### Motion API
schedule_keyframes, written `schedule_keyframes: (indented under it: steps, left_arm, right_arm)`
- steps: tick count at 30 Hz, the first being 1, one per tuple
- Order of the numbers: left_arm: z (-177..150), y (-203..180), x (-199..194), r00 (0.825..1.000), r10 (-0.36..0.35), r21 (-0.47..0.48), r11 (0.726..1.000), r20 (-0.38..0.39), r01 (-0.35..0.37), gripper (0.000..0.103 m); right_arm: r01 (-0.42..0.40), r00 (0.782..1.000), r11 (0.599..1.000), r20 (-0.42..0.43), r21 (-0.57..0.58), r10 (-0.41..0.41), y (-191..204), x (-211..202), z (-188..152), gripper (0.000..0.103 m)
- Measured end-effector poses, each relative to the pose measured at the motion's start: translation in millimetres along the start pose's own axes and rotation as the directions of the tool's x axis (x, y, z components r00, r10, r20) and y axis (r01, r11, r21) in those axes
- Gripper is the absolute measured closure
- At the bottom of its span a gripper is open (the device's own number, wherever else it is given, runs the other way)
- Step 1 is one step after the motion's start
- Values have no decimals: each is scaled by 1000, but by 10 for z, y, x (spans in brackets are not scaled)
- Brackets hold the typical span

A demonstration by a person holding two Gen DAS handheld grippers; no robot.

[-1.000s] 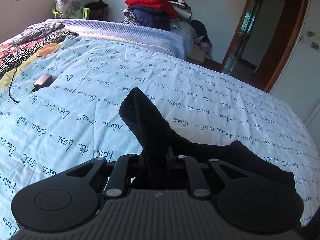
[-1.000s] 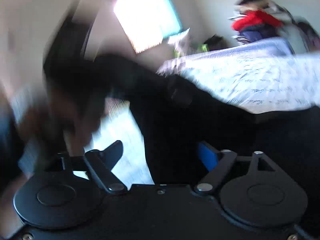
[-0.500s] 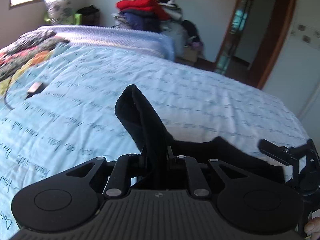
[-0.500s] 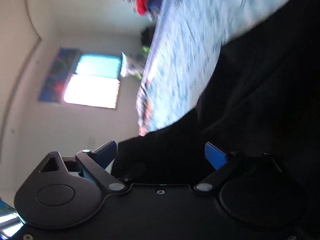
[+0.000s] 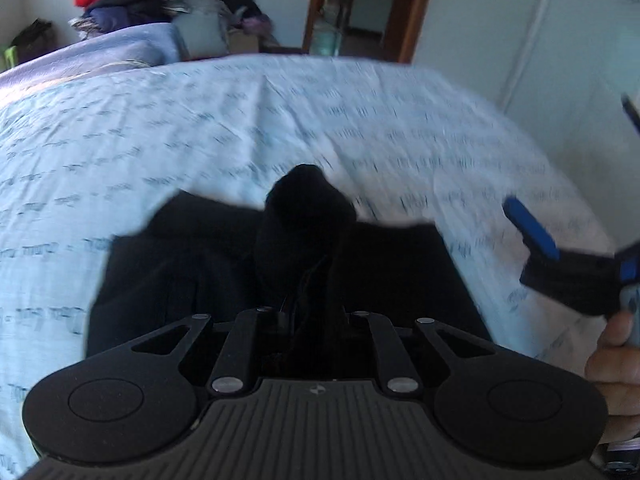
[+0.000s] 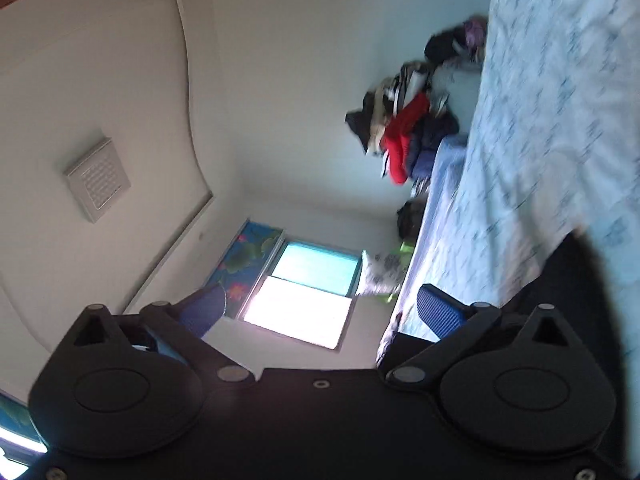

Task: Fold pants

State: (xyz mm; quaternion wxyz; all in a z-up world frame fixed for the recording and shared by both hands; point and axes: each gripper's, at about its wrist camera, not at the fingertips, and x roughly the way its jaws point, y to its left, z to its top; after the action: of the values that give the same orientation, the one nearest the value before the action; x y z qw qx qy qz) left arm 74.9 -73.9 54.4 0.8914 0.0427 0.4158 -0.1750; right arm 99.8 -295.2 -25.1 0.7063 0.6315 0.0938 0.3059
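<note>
We pinch a bunch of the black pants (image 5: pixel 224 264) tight in our left hand-held gripper (image 5: pixel 308 308) to lift it off the bed (image 5: pixel 280 120), while our right hand-held gripper (image 6: pixel 320 304) stays wide apart with nothing in it.

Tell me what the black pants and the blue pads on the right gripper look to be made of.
Black pants: soft matte fabric, likely knit or fleece; they slump in rounded folds without shine, though blur hides the weave. Blue fingertip pads on the right gripper: probably rubber or plastic, matte, with a fine grid texture.
</note>
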Motion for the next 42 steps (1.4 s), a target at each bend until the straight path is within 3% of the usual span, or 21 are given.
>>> schedule_keyframes:
  steps: [4, 6, 10, 12, 14, 18, 21, 24, 25, 28, 31, 34, 35, 36, 37, 38, 39, 40, 42]
  left_arm:
    - [-79, -261, 117, 998, 57, 97, 994, 13, -58, 88]
    - [21, -303, 99, 1000, 26, 89, 996, 12, -27, 88]
    - [95, -477, 161, 999, -53, 89, 995, -7, 54, 86]
    - [23, -603, 272, 992, -117, 132, 984, -54, 123, 58]
    - [-57, -622, 272, 992, -126, 153, 980, -10, 126, 51]
    - [-80, -491, -8, 981, -189, 90, 979, 51, 184, 34]
    - [-122, -230, -399, 951, -249, 21, 968, 181, 249, 19]
    - [-181, 68, -701, 916, -269, -46, 954, 297, 295, 13]
    - [-205, 160, -753, 914, -250, -60, 957, 320, 283, 10]
    - [-286, 361, -749, 936, -121, -81, 984, 330, 156, 7]
    - [-402, 507, -561, 948, -76, -126, 985, 308, 120, 7]
    - [-529, 481, -294, 964, -25, -102, 993, 265, 54, 7]
    - [-575, 431, -215, 968, -17, -75, 996, 250, 37, 7]
    - [-654, 397, -207, 968, -1, -28, 1000, 251, 8, 6]
    - [-710, 325, -197, 964, 24, 27, 999, 263, -32, 5]
    - [-763, 278, -212, 960, 41, 73, 995, 278, -63, 4]
    - [-788, 251, -241, 957, 40, 102, 992, 286, -71, 4]
    - [-798, 257, -282, 957, 28, 112, 992, 290, -63, 4]
    - [-790, 319, -362, 955, -2, 102, 994, 295, -30, 5]
  right_arm:
    - [86, 996, 985, 6, 150, -88, -460, -269, 35, 0]
    - [30, 999, 982, 7, 188, -32, -495, -273, 56, 0]
    - [37, 999, 993, 26, 114, -41, -340, -325, 79, 0]
    - [42, 999, 992, 21, 121, -45, -360, -306, 85, 0]
    - [50, 999, 990, 15, 130, -53, -387, -355, 83, 0]
    - [47, 999, 989, 11, 139, -49, -401, -457, 86, 0]
    - [38, 999, 989, 7, 145, -39, -417, -542, 58, 0]
    - [35, 999, 991, -3, 127, -35, -391, -537, 47, 0]
    - [41, 999, 992, -10, 116, -40, -366, -534, 38, 0]
    - [20, 999, 995, -38, 95, -16, -229, -460, -27, 0]
    - [-34, 990, 996, -137, 85, 46, -32, -157, -156, 0]
    - [41, 966, 994, -259, 102, -14, -18, 255, -289, 0]
    - [110, 952, 990, -295, 88, -80, -70, 373, -309, 0]
    - [221, 934, 974, -299, 51, -196, -132, 432, -304, 1]
    - [299, 919, 954, -272, 12, -284, -201, 425, -272, 14]
    - [365, 904, 931, -236, -1, -355, -266, 366, -220, 49]
    - [410, 894, 911, -212, 35, -395, -340, 276, -165, 63]
    - [412, 900, 908, -191, 76, -392, -396, 184, -125, 72]
    - [420, 896, 905, -187, 62, -403, -321, 85, -92, 65]
